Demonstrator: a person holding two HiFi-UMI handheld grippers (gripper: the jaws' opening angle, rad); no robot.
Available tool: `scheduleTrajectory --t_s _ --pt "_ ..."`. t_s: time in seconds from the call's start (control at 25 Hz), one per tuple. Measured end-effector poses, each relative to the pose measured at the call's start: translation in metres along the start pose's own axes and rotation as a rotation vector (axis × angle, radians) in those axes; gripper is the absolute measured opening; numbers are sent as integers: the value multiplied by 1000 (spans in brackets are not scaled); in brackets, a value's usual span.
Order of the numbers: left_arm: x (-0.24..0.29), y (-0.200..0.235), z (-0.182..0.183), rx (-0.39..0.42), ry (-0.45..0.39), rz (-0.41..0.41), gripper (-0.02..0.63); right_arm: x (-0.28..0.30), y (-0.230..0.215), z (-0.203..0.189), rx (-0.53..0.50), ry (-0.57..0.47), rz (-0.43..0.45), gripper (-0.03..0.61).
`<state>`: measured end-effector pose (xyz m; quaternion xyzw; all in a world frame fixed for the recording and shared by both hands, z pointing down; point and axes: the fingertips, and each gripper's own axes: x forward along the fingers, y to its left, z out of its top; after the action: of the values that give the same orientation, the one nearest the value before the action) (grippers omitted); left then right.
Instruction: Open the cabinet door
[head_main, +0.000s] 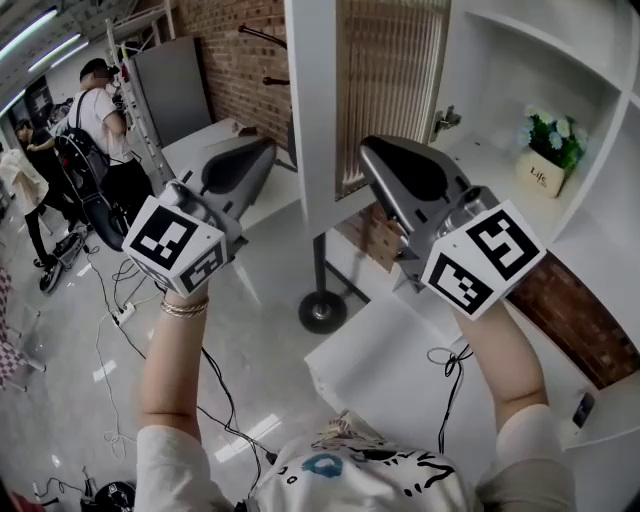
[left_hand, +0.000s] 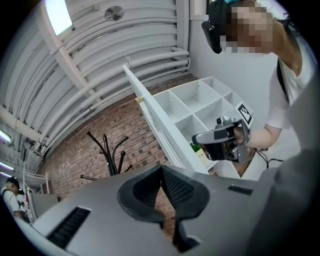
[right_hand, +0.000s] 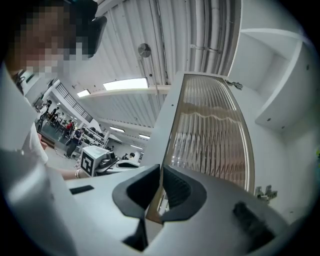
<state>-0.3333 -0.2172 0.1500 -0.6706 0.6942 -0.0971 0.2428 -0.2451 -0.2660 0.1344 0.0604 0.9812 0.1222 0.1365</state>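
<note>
The left gripper (head_main: 260, 150) was raised with its two fingers (left_hand: 180, 190) pressed together at the tips and nothing between them. Through the small gap lower down, only a brick wall (left_hand: 75, 150) showed, far beyond them. The right gripper (head_main: 372, 150) was also raised. Its fingers (right_hand: 182, 190) were drawn in until only a thin slit was left, and no object was clamped there. A tan strip of the door's framing showed through the slit, past the fingertips. Whether the tips touched the door could not be told.

The cabinet door (head_main: 318, 120) stood swung open, out from the white cabinet (head_main: 500, 70). It rose just ahead of the right gripper's fingers and above them, with its ribbed glass panel (right_hand: 210, 135) filling the space beyond the tips. In the head view, the door's white frame stood between the two grippers. The left gripper's fingers were on its outer side and the right gripper's fingers were by the glass on its inner side. From the left gripper the door (left_hand: 160, 125) appeared edge-on, to the right of those fingers and beyond them, with the right gripper (left_hand: 200, 139) near its far face.

Past the right gripper's fingers, a metal hinge (head_main: 446, 120) sat on the cabinet wall. Deeper in the same open shelf stood a small potted plant (head_main: 552, 150). Far beyond the left gripper's fingers, a black coat stand (left_hand: 107, 150) stood against the brick wall.
</note>
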Motion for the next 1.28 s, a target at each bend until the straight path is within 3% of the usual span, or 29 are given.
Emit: scheduleTrajectory --t_s 0.24,0.52,0.8,1.04,1.28 --pt "-14 -13 -42 -61 46 21 15 -10 -2 -32 -10 59 -31 37" --pt "-8 -49 -99 -256 91 -21 17 -37 -25 -71 47 120 -98 38" --pt "-4 -75 -137 -364 117 -30 15 -57 -38 -104 99 162 -156 37" --pt "11 -129 -167 -386 171 -139 17 -82 -48 -126 117 203 -209 37" --pt "14 -189 -194 -489 228 -268 17 -115 -51 -146 117 257 -288 38"
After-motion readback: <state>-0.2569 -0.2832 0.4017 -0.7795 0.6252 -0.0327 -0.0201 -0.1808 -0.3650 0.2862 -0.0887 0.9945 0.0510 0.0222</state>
